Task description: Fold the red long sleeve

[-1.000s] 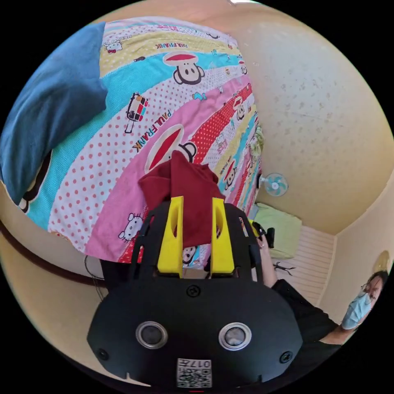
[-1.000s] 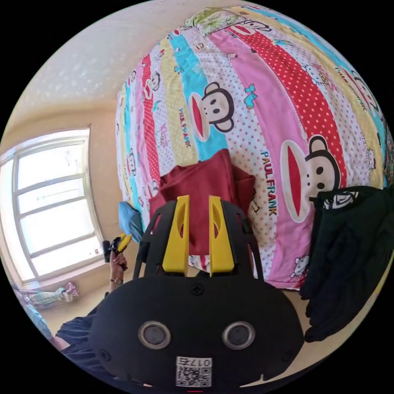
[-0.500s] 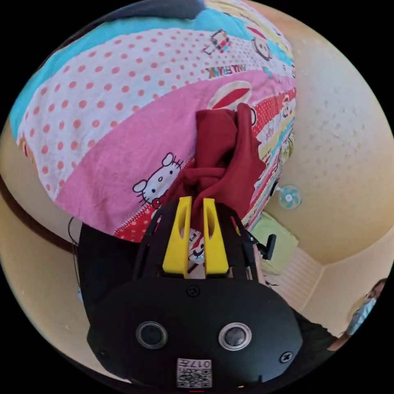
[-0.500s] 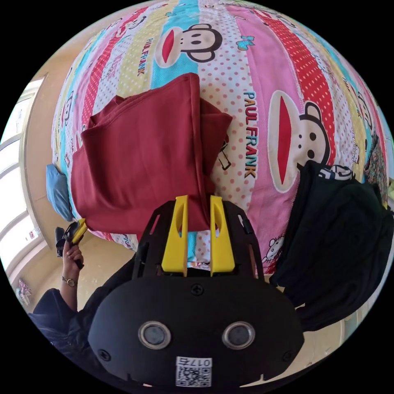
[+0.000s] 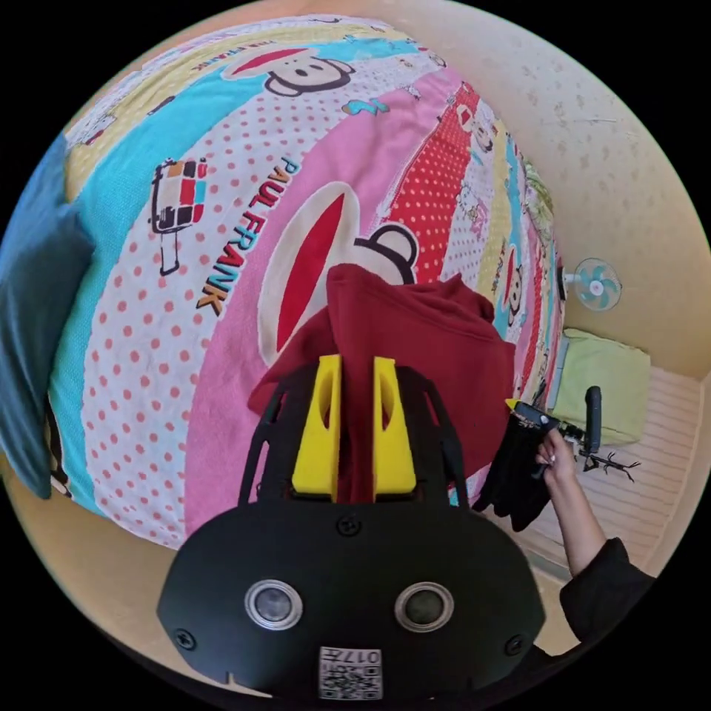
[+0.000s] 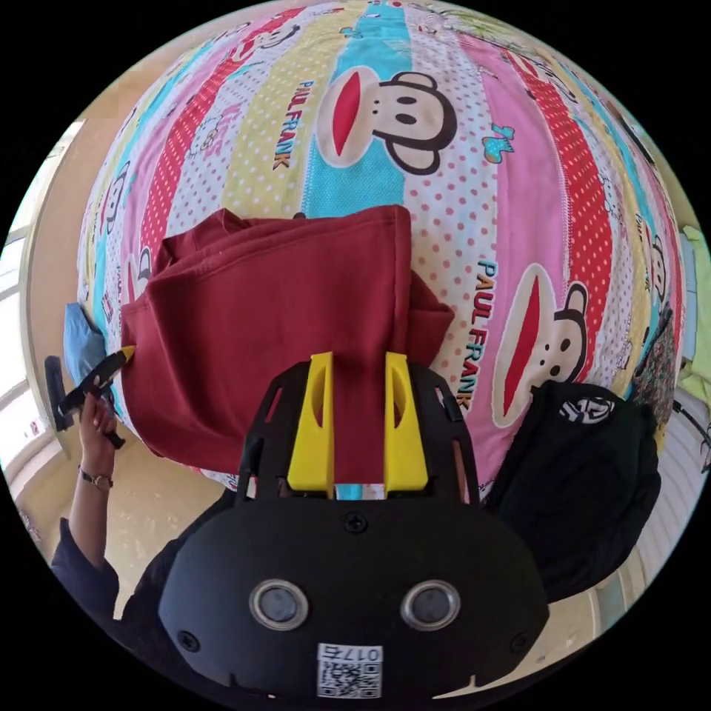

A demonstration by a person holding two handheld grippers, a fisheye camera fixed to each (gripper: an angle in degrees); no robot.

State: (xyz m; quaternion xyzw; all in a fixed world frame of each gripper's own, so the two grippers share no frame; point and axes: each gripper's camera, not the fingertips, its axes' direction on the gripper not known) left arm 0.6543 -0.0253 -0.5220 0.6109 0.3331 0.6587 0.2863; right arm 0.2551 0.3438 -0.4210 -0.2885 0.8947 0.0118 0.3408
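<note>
Bright cartoon-print striped bedsheet (image 6: 518,185) is my work surface, walls behind it. Dark red long-sleeve cotton top (image 6: 274,333) lies on it, already doubled into a rough rectangle. My left gripper (image 5: 354,433) is clamped on a bunched edge; my right gripper (image 6: 357,429) has red cloth between its jaws, which look closed on it. I judge I'm holding two ends so the next fold stays even. Black garment pile (image 6: 585,474) sits just beside, apart
</note>
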